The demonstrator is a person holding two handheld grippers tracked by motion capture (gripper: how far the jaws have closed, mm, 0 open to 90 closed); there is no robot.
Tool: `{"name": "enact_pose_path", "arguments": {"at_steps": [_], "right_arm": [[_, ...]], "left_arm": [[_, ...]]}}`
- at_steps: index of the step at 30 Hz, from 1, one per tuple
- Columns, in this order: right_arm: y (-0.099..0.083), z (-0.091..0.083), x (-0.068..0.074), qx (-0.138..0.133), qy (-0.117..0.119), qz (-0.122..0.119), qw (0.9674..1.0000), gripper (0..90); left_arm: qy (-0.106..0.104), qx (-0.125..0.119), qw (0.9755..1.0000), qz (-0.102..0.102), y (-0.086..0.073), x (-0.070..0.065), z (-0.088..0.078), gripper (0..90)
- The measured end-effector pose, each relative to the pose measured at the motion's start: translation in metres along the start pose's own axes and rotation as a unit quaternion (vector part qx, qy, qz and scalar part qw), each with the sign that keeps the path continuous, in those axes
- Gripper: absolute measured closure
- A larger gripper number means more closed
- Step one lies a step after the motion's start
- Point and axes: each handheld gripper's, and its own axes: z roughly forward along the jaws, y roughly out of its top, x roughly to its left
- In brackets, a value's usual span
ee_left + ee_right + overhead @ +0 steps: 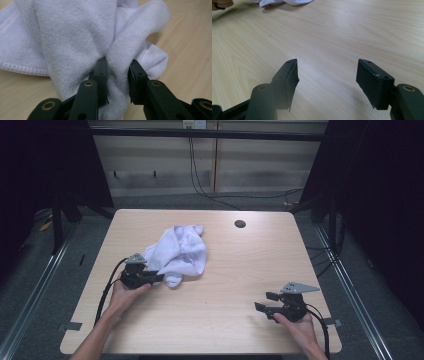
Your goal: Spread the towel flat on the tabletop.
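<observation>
Your left gripper: jaws pinching fold of white towel at its near edge. Towel lies crumpled on left-centre of table, behind left gripper. Your right gripper: jaws spread wide, nothing between, low over bare wood at right front, well apart from towel.

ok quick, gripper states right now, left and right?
Left gripper: jaws closed onto a fold of the white towel, pinching it.
Right gripper: open, nothing between the jaws, over bare table.
</observation>
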Motion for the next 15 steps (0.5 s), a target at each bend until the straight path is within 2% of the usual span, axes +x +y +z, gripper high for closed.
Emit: {"name": "enact_pose_path", "arguments": {"at_steps": [1, 2, 3, 4, 5, 6, 7, 8, 11, 12, 13, 14, 15], "right_arm": [[0.0, 0.0, 0.0, 0.0, 0.0, 0.0, 1.0, 33.6], [0.0, 0.001, 0.0, 0.0, 0.001, -0.003, 1.0, 33.6], [0.001, 0.001, 0.001, 0.003, 0.001, -0.006, 1.0, 33.5], [0.001, 0.001, 0.001, 0.003, 0.001, -0.006, 1.0, 33.5], [0.001, 0.001, 0.002, 0.001, 0.004, -0.005, 1.0, 33.6], [0.001, 0.001, 0.002, 0.001, 0.004, -0.005, 1.0, 33.6], [0.001, 0.001, 0.003, 0.001, 0.004, -0.008, 1.0, 33.6], [0.001, 0.001, 0.003, 0.001, 0.004, -0.008, 1.0, 33.6], [0.001, 0.001, 0.003, 0.001, 0.005, -0.01, 0.9999, 33.8], [0.001, 0.001, 0.003, 0.0, 0.005, -0.01, 0.9999, 34.0], [0.001, 0.001, 0.003, 0.001, 0.006, -0.008, 0.9999, 34.1], [0.002, 0.001, 0.004, 0.0, 0.006, -0.01, 0.9999, 34.2], [0.002, 0.001, 0.005, -0.003, 0.01, -0.009, 0.9999, 34.2]], "left_arm": [[0.0, 0.0, 1.0, 0.0, 0.0, 0.0, 0.0, 72.6], [-0.004, 0.001, 1.0, 0.004, 0.0, -0.005, 0.001, 72.6], [-0.012, 0.005, 0.9998, 0.013, -0.002, -0.016, 0.003, 72.6], [-0.012, 0.005, 0.9998, 0.013, -0.002, -0.016, 0.003, 72.5], [-0.025, 0.007, 0.9995, 0.019, -0.004, -0.029, 0.004, 72.6], [-0.025, 0.007, 0.9995, 0.019, -0.004, -0.029, 0.004, 72.5], [-0.04, 0.013, 0.9986, 0.031, -0.007, -0.043, 0.004, 72.4], [-0.04, 0.013, 0.9986, 0.031, -0.007, -0.043, 0.004, 72.4], [-0.064, 0.022, 0.9969, 0.04, -0.012, -0.066, 0.004, 71.7], [-0.067, 0.022, 0.9968, 0.038, -0.013, -0.076, 0.005, 71.2], [-0.072, 0.025, 0.9961, 0.044, -0.015, -0.087, 0.005, 70.5], [-0.077, 0.031, 0.995, 0.056, -0.015, -0.098, 0.006, 70.5], [-0.093, 0.036, 0.993, 0.063, -0.015, -0.115, 0.008, 67.8]]}}
